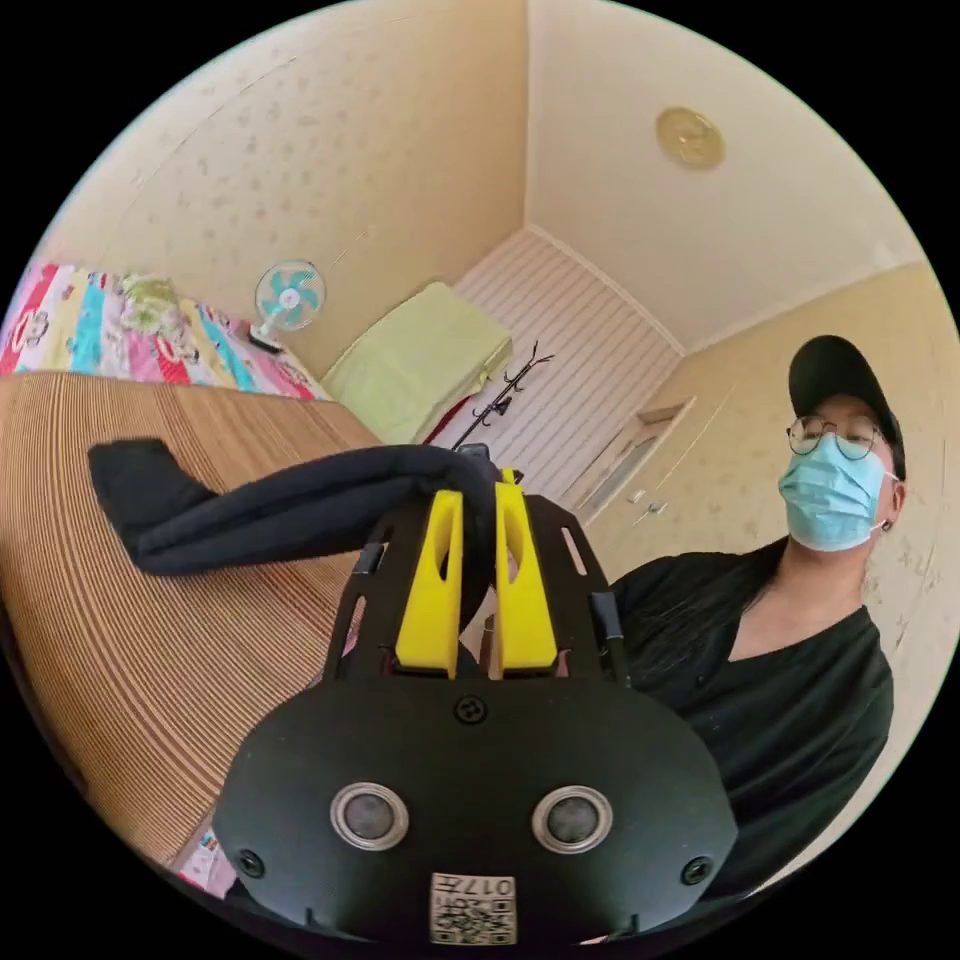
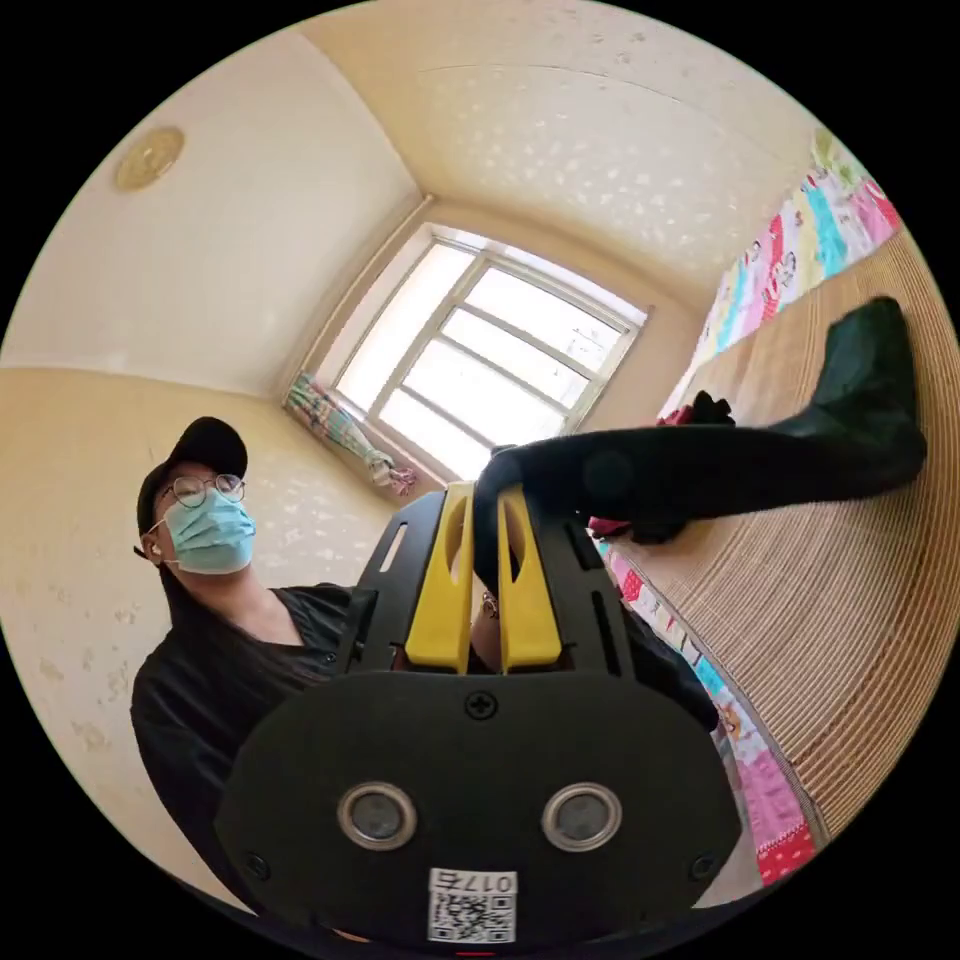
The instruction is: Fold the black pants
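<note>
In the left gripper view the black pants [image 1: 280,505] hang as a thick band from my left gripper [image 1: 478,490], whose yellow jaws are shut on the cloth. The far end of the pants rests on the woven mat [image 1: 150,650]. In the right gripper view my right gripper [image 2: 487,505] is shut on another part of the black pants [image 2: 720,465], which stretch away to the mat [image 2: 820,640] and lie on it at the far end. Both grippers hold the cloth lifted off the mat.
A person in a black top, cap and mask [image 1: 800,640] stands close behind the grippers. A colourful sheet [image 1: 120,330] borders the mat. A small fan [image 1: 288,298], a green pillow [image 1: 420,360], a coat stand [image 1: 500,395] and a window [image 2: 490,370] are around.
</note>
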Demonstrator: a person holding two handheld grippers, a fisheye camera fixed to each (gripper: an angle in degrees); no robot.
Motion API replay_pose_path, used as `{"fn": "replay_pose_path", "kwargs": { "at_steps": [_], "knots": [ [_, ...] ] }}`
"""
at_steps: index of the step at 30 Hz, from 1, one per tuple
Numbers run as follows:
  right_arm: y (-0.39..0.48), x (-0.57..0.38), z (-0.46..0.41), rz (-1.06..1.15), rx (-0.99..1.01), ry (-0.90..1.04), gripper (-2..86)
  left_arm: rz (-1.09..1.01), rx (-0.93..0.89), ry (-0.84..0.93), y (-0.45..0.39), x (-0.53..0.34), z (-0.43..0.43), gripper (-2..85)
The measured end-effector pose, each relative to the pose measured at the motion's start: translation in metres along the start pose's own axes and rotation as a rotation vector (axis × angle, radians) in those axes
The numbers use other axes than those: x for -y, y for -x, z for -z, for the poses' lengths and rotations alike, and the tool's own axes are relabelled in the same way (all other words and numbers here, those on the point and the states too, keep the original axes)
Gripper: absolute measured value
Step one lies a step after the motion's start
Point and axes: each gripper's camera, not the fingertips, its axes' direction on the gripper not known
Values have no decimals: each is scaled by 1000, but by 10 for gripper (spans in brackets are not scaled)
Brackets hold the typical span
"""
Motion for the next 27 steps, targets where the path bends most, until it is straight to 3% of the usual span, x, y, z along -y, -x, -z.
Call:
{"fn": "replay_pose_path", "kwargs": {
  "at_steps": [2,4,9,15,20,24,27],
  "knots": [
    [73,29,-5,202,0,48,10,-278,37,-44,-101,32,10,56],
    [137,51,-7,347,-36,66,8,-398,65,-82,-155,50,15,59],
    [216,104,0,471,-256,12,4,-421,212,-171,-207,94,12,60],
    [130,179,22,225,-463,-46,3,-210,519,-116,-137,164,-16,57],
    [98,207,13,355,-674,-71,5,-200,607,-124,-75,199,-25,59],
    [49,158,3,344,-811,9,12,-253,678,-11,-32,154,-49,63],
    [-28,62,10,194,-782,124,24,-134,640,153,34,59,-75,72]
  ]
}}
